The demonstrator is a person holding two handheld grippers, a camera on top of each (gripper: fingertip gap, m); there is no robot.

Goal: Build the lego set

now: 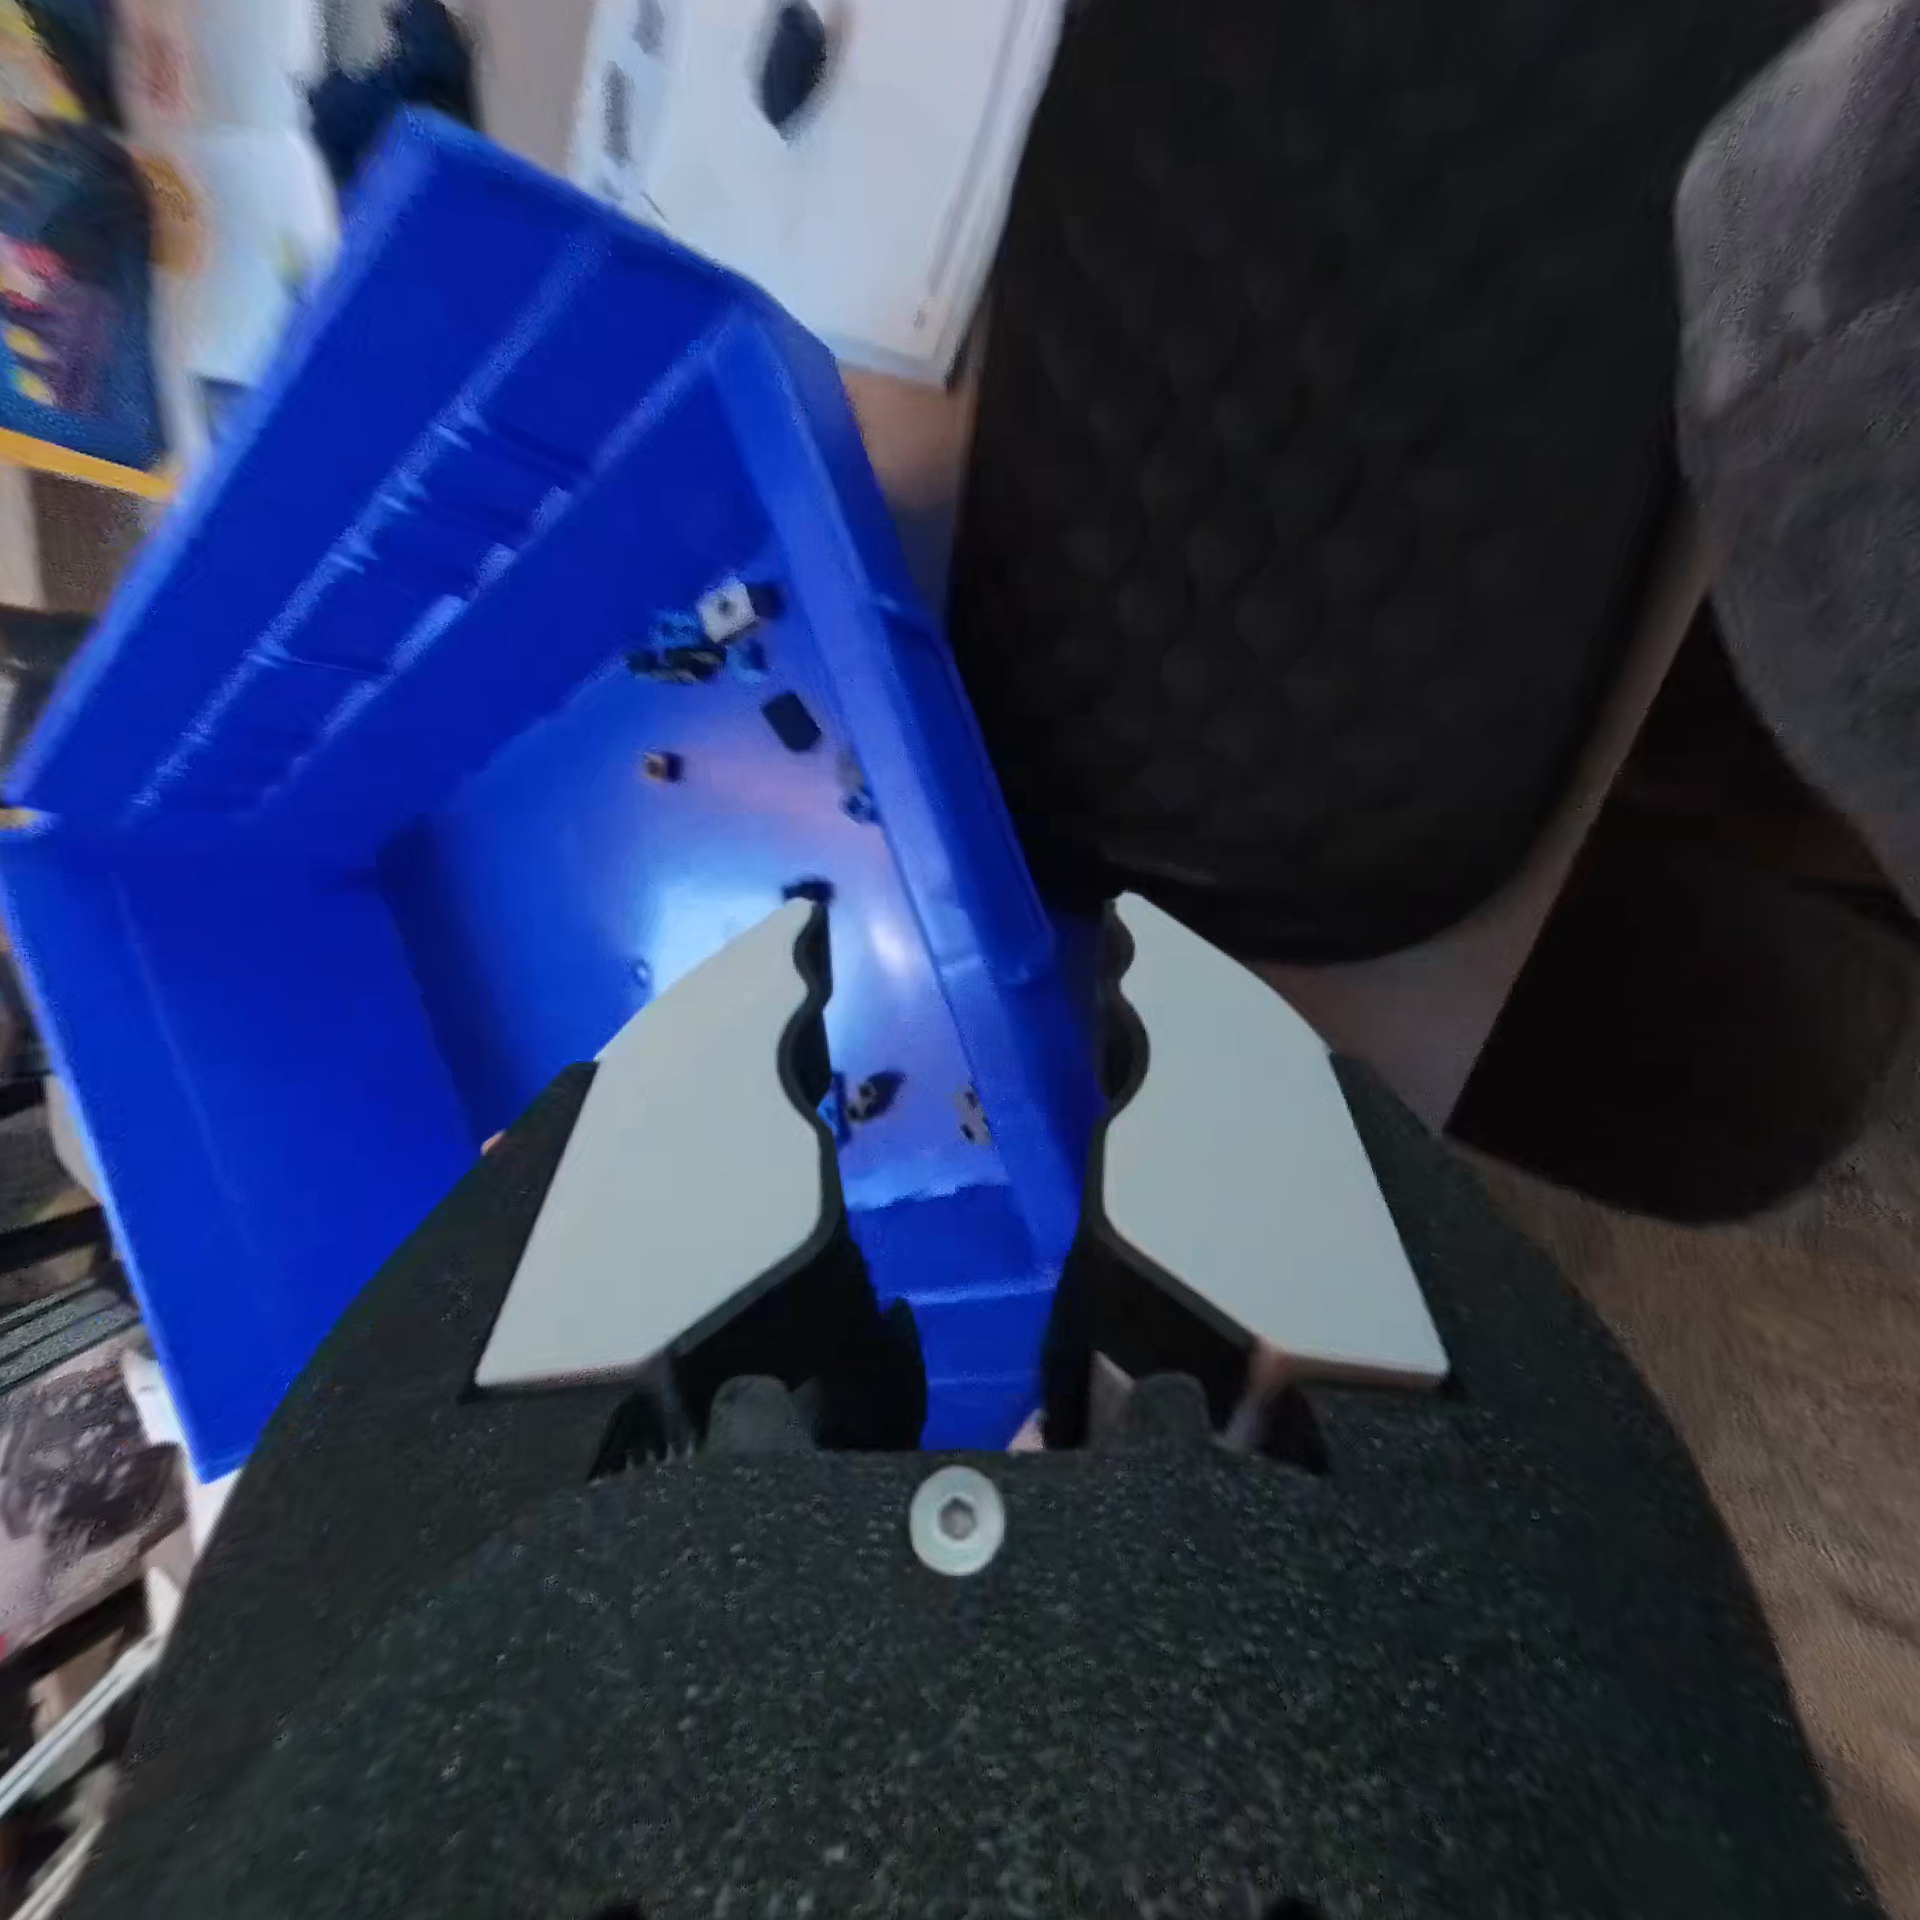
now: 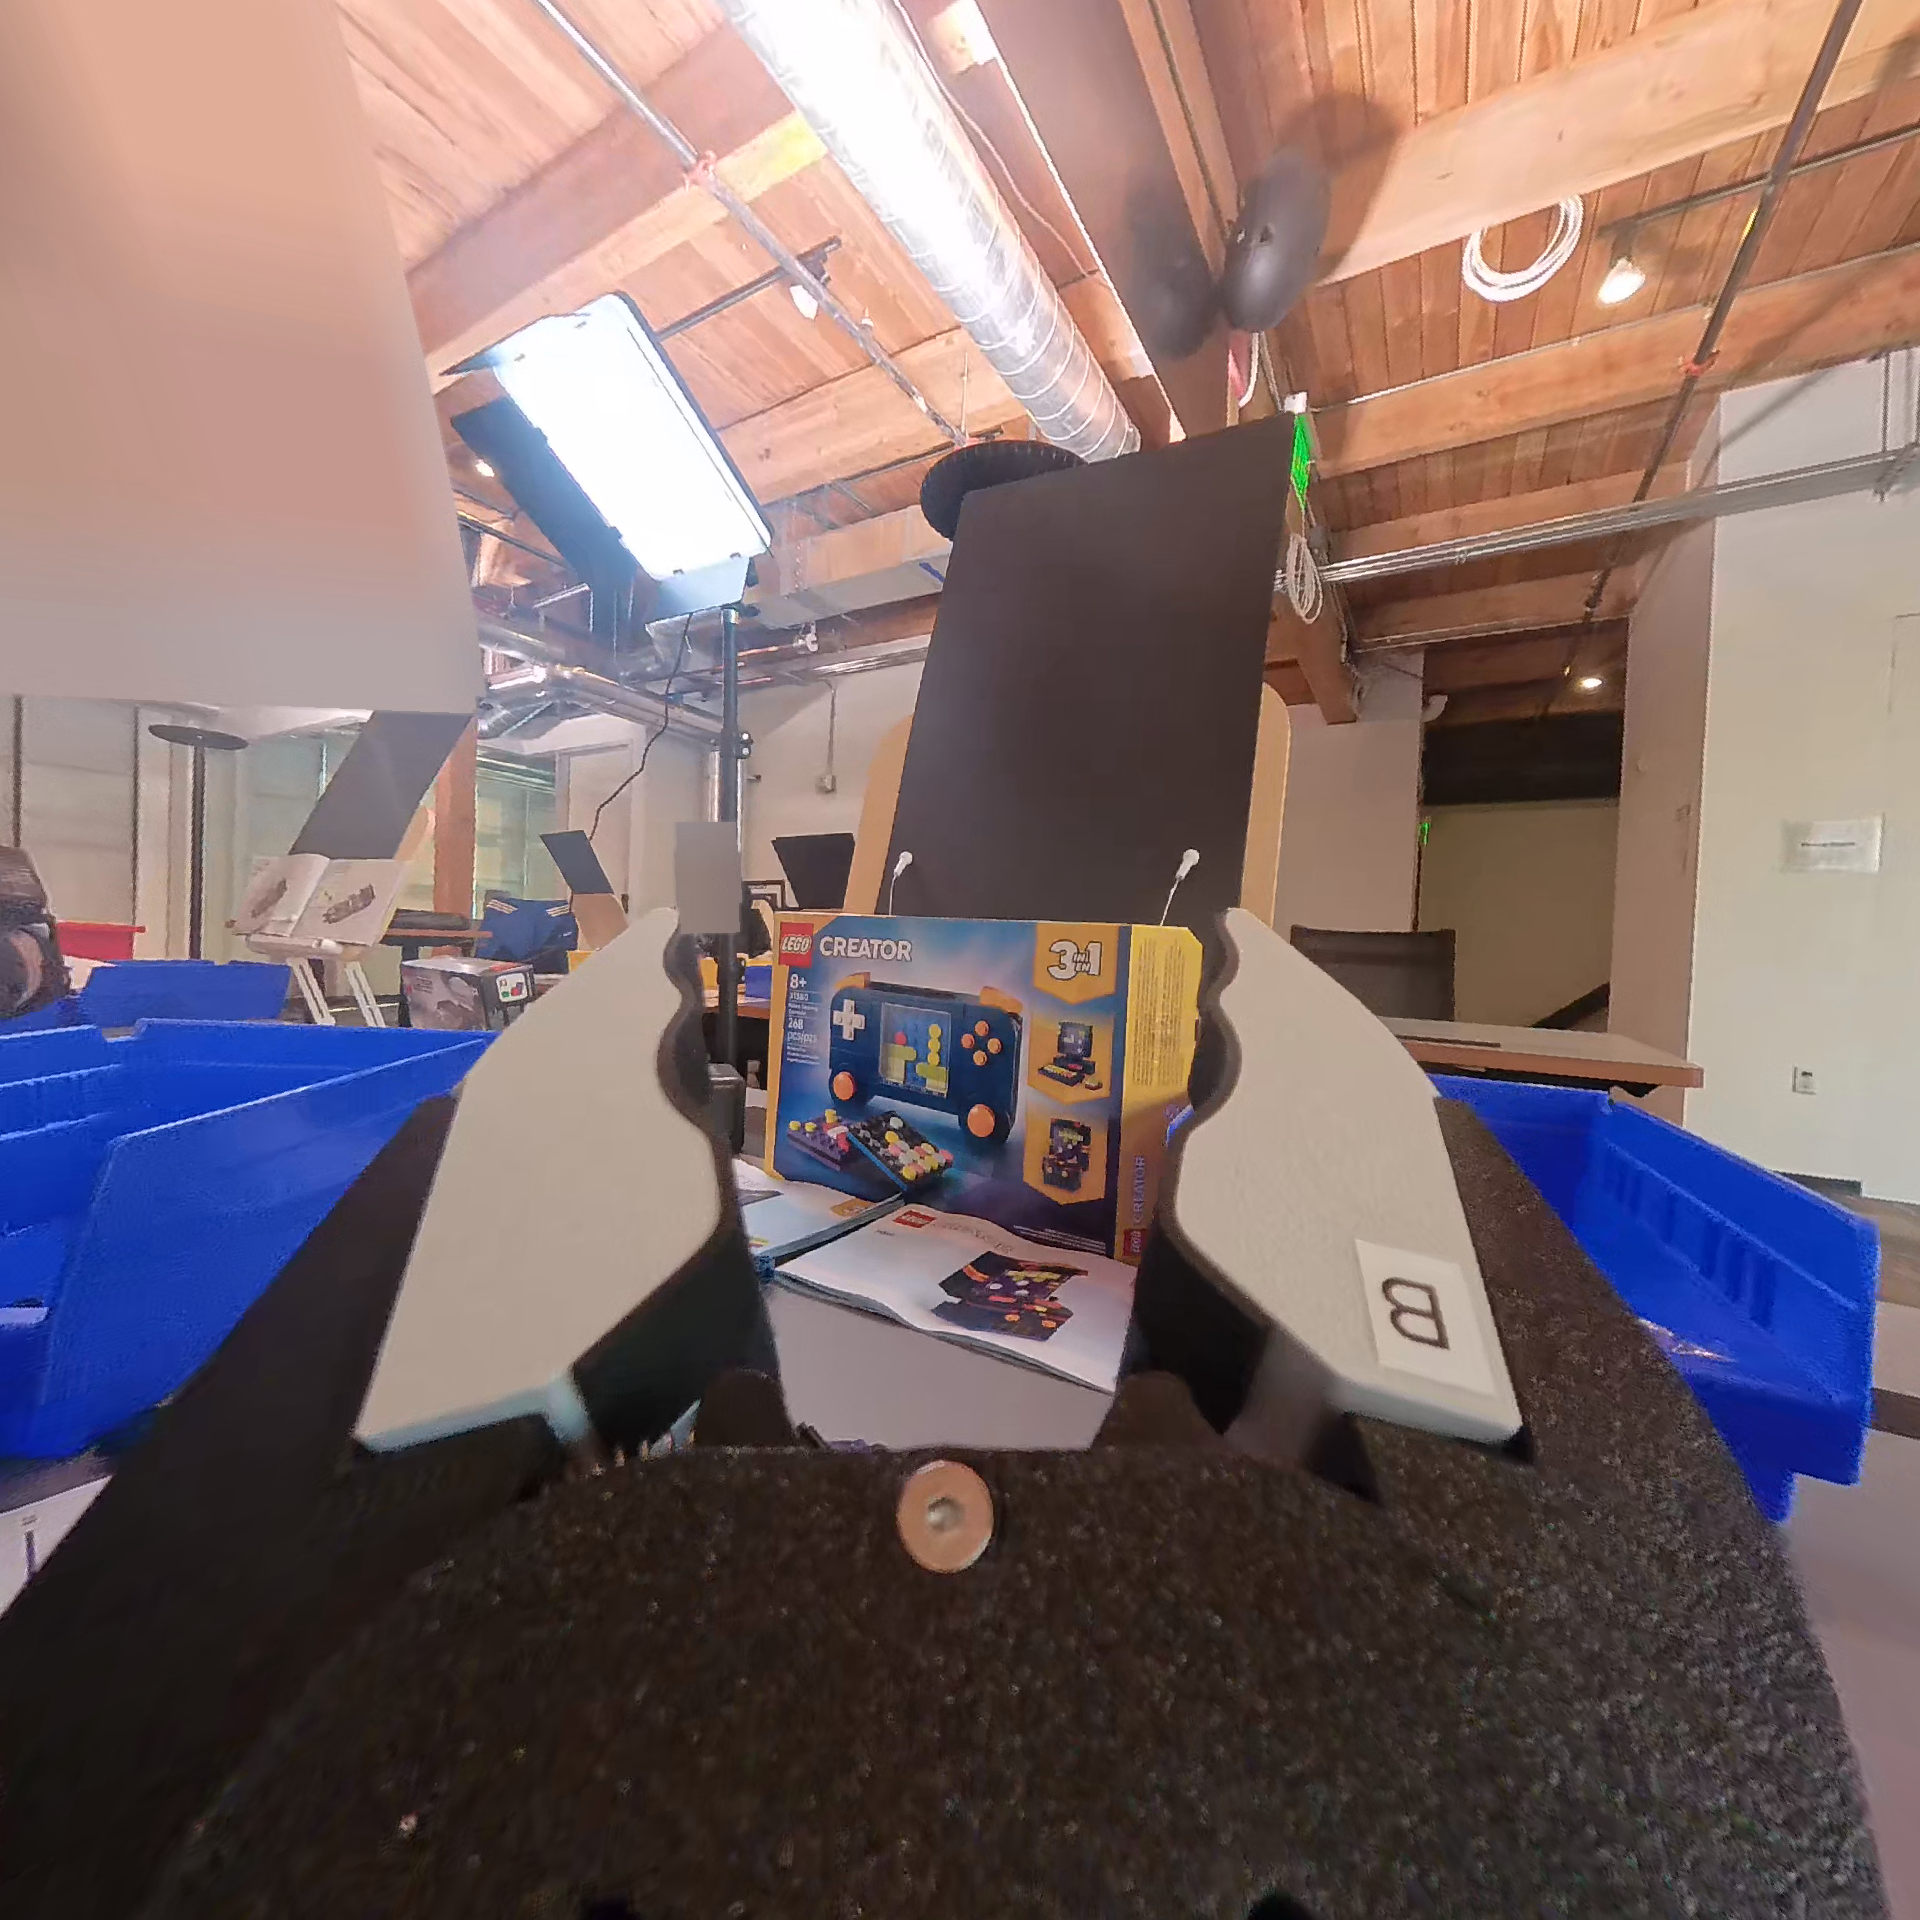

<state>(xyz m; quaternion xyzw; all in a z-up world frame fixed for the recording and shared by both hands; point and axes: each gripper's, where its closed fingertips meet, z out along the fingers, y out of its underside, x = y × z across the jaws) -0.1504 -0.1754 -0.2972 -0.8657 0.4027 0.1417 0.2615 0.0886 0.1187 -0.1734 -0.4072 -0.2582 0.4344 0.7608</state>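
Speckled black foam bodies, pale grey fingers with wavy black pads, central silver screw

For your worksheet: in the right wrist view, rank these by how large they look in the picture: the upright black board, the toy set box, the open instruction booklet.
1. Upright black board, largest.
2. Toy set box.
3. Open instruction booklet, smallest, though the right tool partly hides it, so ranks two and three are less sure.
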